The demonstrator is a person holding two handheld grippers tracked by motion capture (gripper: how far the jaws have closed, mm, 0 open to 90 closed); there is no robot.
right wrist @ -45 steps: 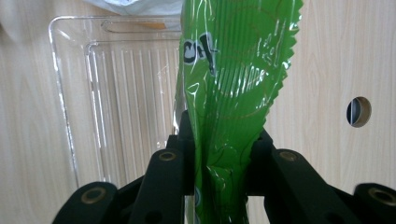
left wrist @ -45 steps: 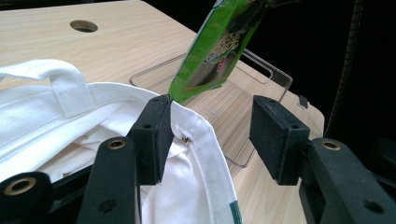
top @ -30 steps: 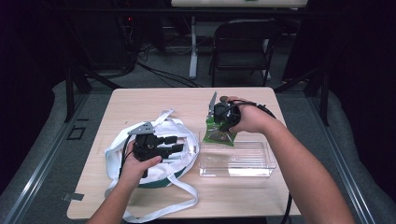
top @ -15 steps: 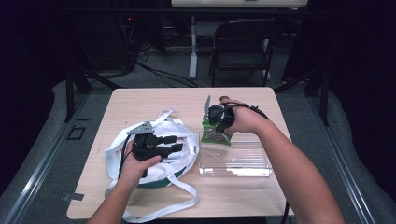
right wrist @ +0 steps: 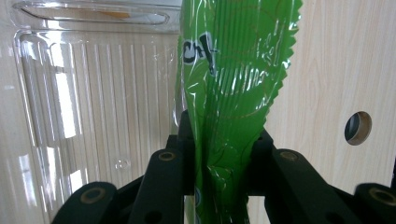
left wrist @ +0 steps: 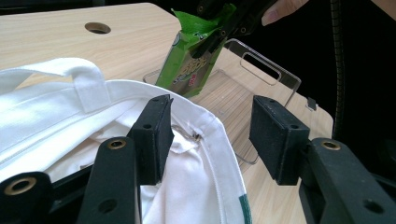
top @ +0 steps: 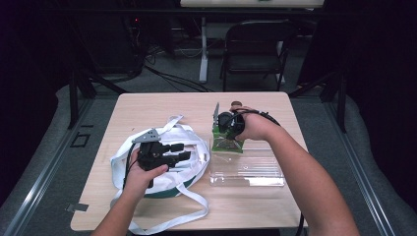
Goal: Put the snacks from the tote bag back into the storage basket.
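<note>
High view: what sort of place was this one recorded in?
Probably a lab or studio set up for recording, not a home: a lone light wood table ringed by dark curtains, cables trailing over the grey floor, and a black folding chair behind it.

green packet [right wrist: 233, 93] lower end hidden between right gripper [right wrist: 219, 154] jaws, printed lettering partly legible, bag [left wrist: 140, 140] interior perhaps empty, cut off
</note>
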